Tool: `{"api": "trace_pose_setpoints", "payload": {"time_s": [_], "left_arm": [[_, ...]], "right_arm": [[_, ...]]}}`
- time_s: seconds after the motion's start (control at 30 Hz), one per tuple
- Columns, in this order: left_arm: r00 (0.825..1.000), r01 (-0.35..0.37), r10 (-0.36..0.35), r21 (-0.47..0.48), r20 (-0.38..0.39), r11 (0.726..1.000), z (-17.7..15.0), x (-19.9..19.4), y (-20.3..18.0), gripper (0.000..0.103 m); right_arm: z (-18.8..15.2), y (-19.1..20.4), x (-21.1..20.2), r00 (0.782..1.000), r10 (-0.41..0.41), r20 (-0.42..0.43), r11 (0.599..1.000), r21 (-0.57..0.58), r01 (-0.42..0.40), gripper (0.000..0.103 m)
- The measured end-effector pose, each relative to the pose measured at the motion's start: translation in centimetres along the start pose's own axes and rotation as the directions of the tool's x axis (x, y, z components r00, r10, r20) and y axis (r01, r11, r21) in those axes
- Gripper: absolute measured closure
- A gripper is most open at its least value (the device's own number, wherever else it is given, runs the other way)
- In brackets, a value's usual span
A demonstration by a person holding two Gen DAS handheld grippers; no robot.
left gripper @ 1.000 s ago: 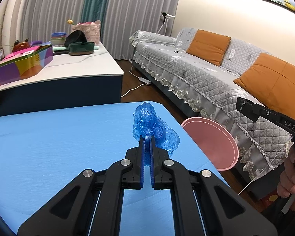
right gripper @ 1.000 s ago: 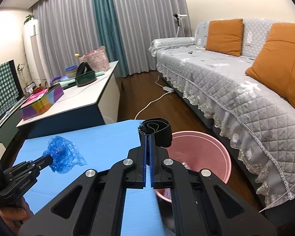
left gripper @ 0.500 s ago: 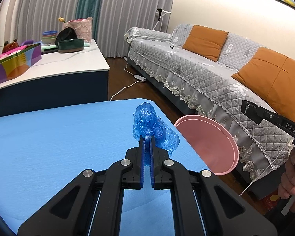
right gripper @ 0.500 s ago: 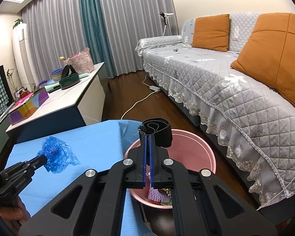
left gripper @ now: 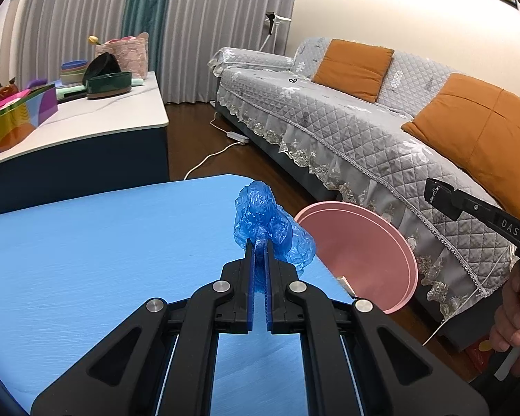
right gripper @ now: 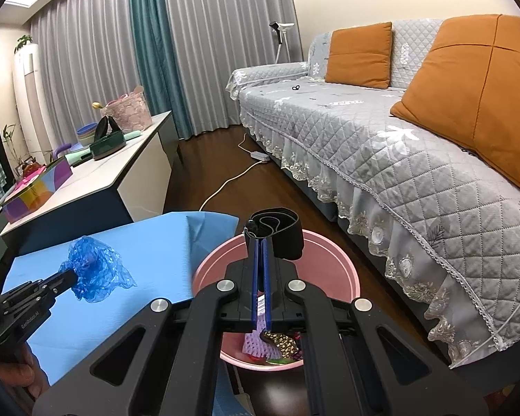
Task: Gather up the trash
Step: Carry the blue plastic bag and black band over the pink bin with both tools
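Observation:
My left gripper (left gripper: 259, 242) is shut on a crumpled blue plastic bag (left gripper: 265, 223), held over the right edge of the blue table (left gripper: 86, 242); the same bag (right gripper: 93, 268) shows at the left of the right wrist view. My right gripper (right gripper: 260, 241) is shut on a rolled black band (right gripper: 277, 232) and holds it above the pink bin (right gripper: 343, 270). That bin (left gripper: 371, 242) stands on the floor beside the table and has several scraps of trash in its bottom.
A grey quilted sofa (right gripper: 398, 145) with orange cushions (right gripper: 360, 53) runs along the right. A white-topped cabinet (left gripper: 86, 121) with bowls and a colourful box stands at the back left. A white cable (right gripper: 225, 183) lies on the dark floor between them.
Both grippers have moved toward the pink bin with their loads. The black band, earlier beside the bin's rim, now hangs over its opening. The blue bag has come nearer the table's right edge.

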State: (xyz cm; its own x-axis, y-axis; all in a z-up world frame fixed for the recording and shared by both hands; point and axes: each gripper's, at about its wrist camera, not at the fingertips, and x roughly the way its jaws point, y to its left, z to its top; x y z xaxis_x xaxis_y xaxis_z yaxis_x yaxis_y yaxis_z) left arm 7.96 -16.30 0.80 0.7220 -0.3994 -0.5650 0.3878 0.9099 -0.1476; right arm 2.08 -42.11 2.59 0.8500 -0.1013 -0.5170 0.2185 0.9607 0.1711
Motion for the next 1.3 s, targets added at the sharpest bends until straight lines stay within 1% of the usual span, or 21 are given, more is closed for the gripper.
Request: {"api": "trace_pose_setpoints", "payload": {"time_s": [0.67,0.93,1.3], "left_arm": [[0.999,0.036,-0.036,0.02,-0.015,0.999,0.2,1.7,-2.5,0.099],[0.997,0.067,-0.066,0.042,-0.031,0.997,0.2,2.7,-4.1,0.099],[0.993,0.109,-0.106,0.078,-0.044,0.991,1.8,5.5,-6.5,0.099]], "right_arm": [[0.0,-2.2,0.8,1.0,-0.03,0.003,0.999,0.016,0.03,0.1],[-0.2,-2.9,1.4,0.999,-0.041,-0.01,0.999,0.021,0.042,0.1],[-0.2,-3.5,2.9,0.998,-0.054,-0.035,0.998,0.016,0.055,0.1]]}}
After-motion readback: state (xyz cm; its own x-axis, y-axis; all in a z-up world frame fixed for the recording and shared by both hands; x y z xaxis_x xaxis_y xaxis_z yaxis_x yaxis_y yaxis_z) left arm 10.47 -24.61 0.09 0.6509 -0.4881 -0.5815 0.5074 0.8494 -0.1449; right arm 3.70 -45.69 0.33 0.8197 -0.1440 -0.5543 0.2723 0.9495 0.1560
